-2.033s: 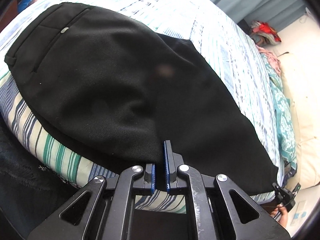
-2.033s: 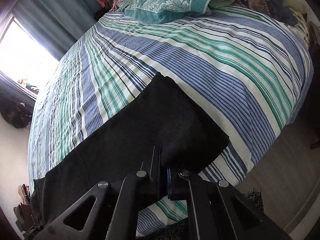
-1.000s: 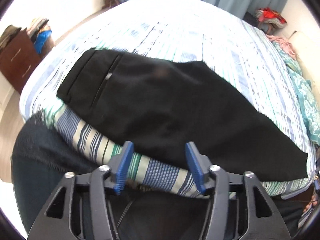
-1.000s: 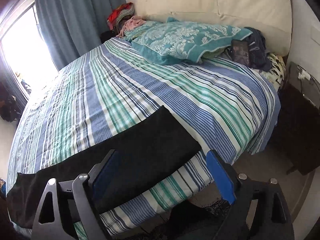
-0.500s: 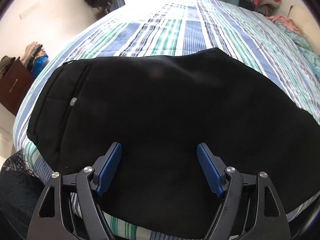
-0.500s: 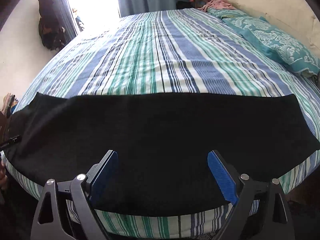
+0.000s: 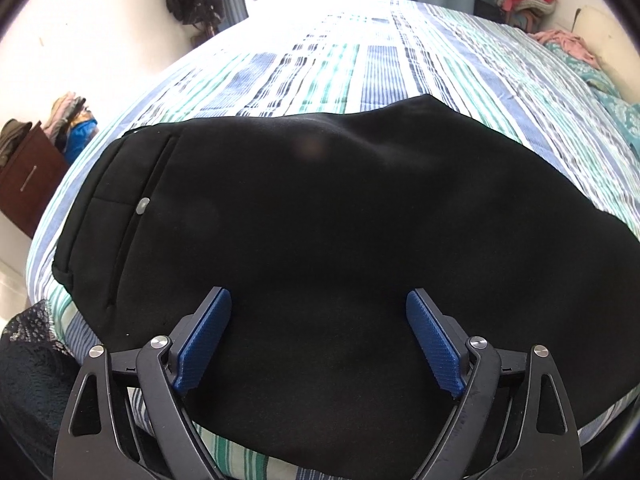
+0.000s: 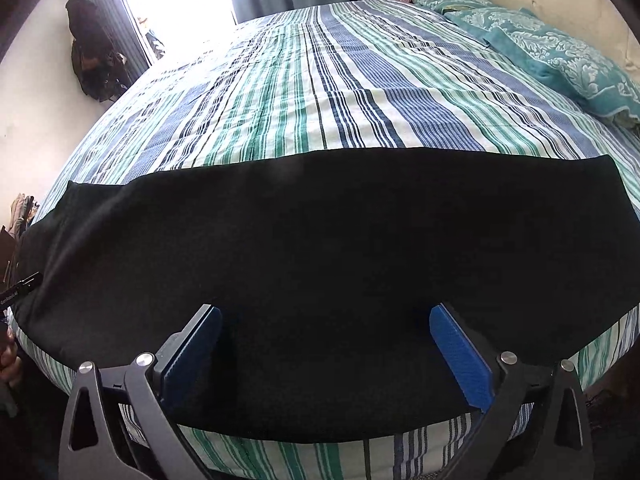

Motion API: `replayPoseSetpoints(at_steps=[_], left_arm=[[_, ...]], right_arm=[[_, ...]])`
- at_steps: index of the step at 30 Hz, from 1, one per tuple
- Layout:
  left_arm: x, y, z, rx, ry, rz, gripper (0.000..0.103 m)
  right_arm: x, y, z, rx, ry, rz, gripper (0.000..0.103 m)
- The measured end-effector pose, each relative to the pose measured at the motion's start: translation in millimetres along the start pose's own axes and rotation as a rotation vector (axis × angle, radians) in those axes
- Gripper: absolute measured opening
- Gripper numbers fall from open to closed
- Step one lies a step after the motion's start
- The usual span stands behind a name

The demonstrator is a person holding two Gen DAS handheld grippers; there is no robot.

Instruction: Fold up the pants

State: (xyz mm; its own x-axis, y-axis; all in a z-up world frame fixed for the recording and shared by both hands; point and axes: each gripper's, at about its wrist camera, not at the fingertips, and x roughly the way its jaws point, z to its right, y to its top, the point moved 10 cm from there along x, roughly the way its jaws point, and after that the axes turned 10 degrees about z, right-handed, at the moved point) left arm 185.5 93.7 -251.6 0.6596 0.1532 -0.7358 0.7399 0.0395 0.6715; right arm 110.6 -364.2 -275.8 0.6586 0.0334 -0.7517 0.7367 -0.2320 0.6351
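Striped bedding covers the bed (image 7: 384, 60), where black pants (image 7: 340, 220) lie flat along the near edge. From the left wrist, the left hand-held gripper (image 7: 318, 344) hangs wide open over the waist end, a brown dresser (image 7: 24, 184) off to the side. From the right wrist, the right hand-held gripper (image 8: 326, 356) gapes empty above the legs; a teal pillow (image 8: 560, 56) sits well beyond.

Both wrist views look close across pants (image 7: 340, 220) (shared) toward window
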Motion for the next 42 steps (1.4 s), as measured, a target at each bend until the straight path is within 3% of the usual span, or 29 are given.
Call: replayPoseSetpoints(at_steps=[7,12,17,21,25,29,42], left_arm=[[-15.6,7.1,-0.9,-0.024,0.01,-0.005,0.091],[-39.2,28.7,27.5,-0.005,-0.071,0.047,0.091],[-40.8,39.7,65.6,0.026,-0.142,0.049,0.091],[-23.0,41.6,77.4,0.053,-0.117,0.045,0.091],[6.8,25.8,69.7,0.049,-0.059,-0.022,0.091],[18.0,15.4,59.4,0.025,-0.053,-0.01,0.102],[21.9,14.1,60.6,0.038,-0.062,-0.001,0.103]], right_arm=[[1.6,0.7,0.6,0.015,-0.001,0.007,0.103],[2.6,0.7,1.2,0.027,-0.011,0.009,0.103],[4.4,1.3,1.3,0.021,-0.026,0.008,0.103],[4.6,1.1,1.7,0.019,-0.024,0.012,0.103],[2.9,0.8,1.8,0.012,-0.018,0.023,0.103],[-1.3,3.5,0.3,0.0,-0.01,0.018,0.103],[-16.9,29.7,46.7,0.2,0.004,0.072,0.103]])
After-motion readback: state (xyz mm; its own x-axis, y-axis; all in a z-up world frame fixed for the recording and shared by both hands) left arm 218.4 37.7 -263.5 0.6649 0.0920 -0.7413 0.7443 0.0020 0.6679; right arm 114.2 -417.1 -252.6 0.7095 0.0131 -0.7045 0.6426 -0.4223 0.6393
